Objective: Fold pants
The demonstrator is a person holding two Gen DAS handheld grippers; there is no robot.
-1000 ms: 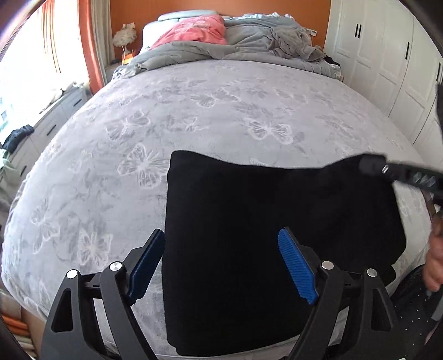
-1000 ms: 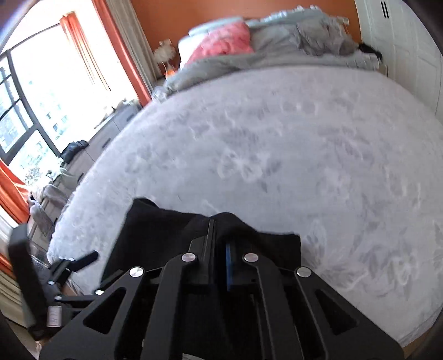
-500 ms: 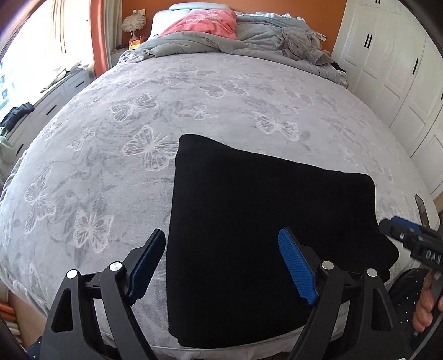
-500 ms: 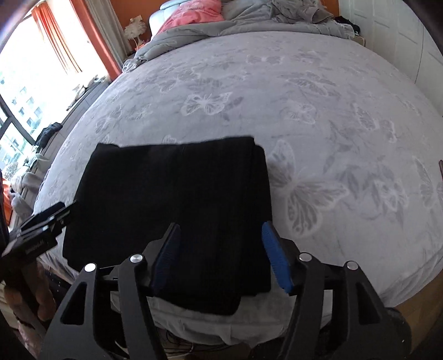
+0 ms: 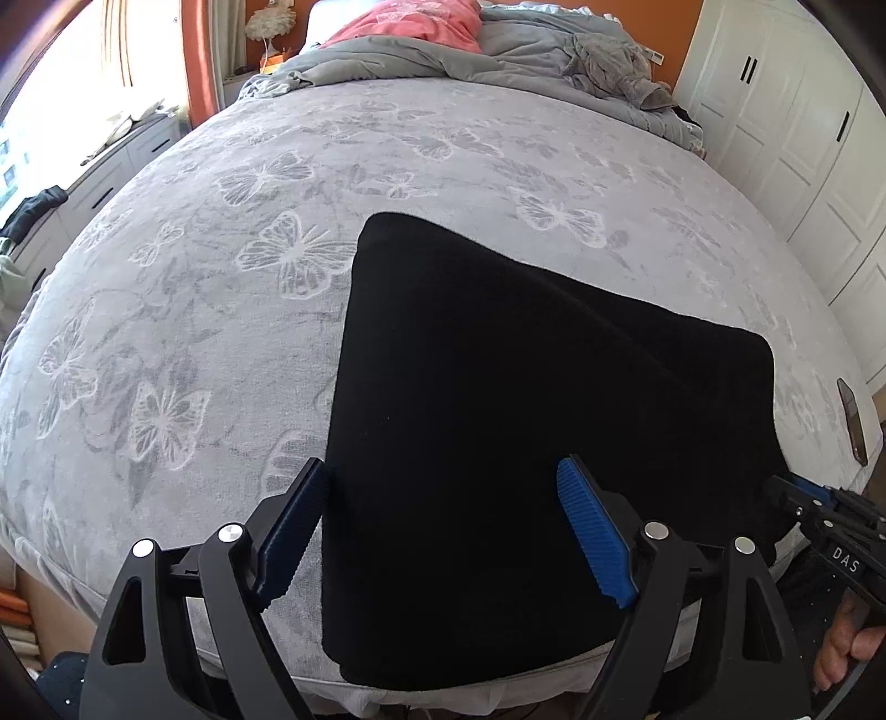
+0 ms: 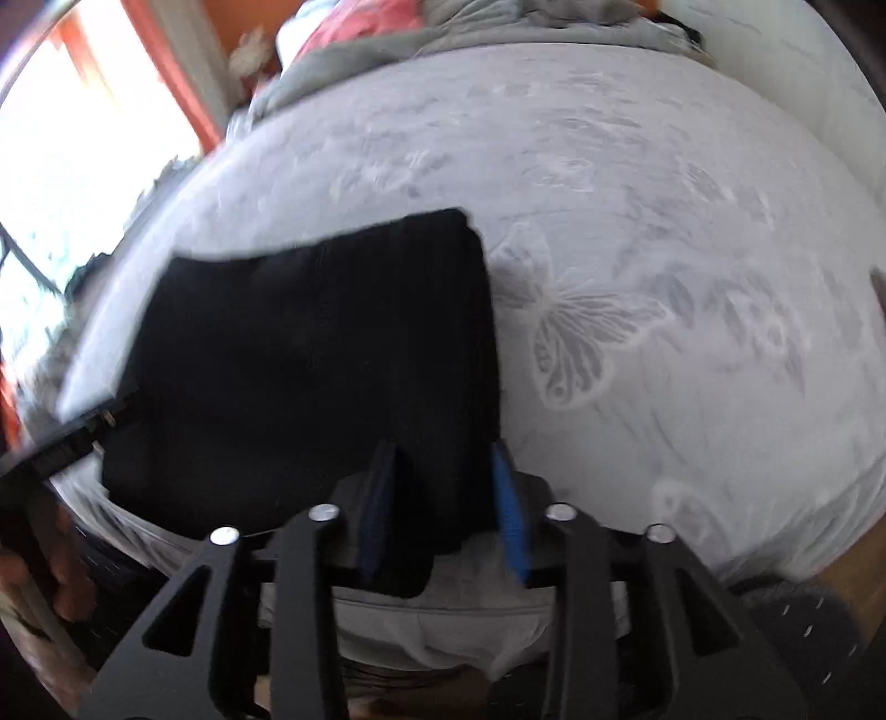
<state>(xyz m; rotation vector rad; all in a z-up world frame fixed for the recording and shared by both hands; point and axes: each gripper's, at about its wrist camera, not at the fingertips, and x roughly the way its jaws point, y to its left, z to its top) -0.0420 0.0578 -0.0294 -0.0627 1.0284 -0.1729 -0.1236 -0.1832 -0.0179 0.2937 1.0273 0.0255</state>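
two grippers hang over the near edge of a bed (image 5: 221, 310) with a grey butterfly cover. at the far left a window (image 5: 50, 111) glares above a low grey dresser (image 5: 111, 177), with an orange curtain (image 5: 196, 61) beside it. the left gripper (image 5: 443, 540) is spread wide, its blue pads (image 5: 595, 540) apart above the pants (image 5: 526, 443) and gripping nothing. the pants, black, lie folded into a flat rectangle at the near edge of the bed, toward its near right corner, with the front hem just over the edge. at the head of the bed lie a pink pillow (image 5: 421, 25) and a rumpled grey duvet (image 5: 554, 50). the right gripper (image 6: 443, 515), seen blurred in its own view, sits at the pants' near right corner; its jaws stand narrowly apart on either side of that corner, and i cannot tell whether they are pinching the cloth. a small dark object (image 5: 851, 421) lies at the right edge of the bed. white wardrobe doors (image 5: 803, 127) fill the far right.
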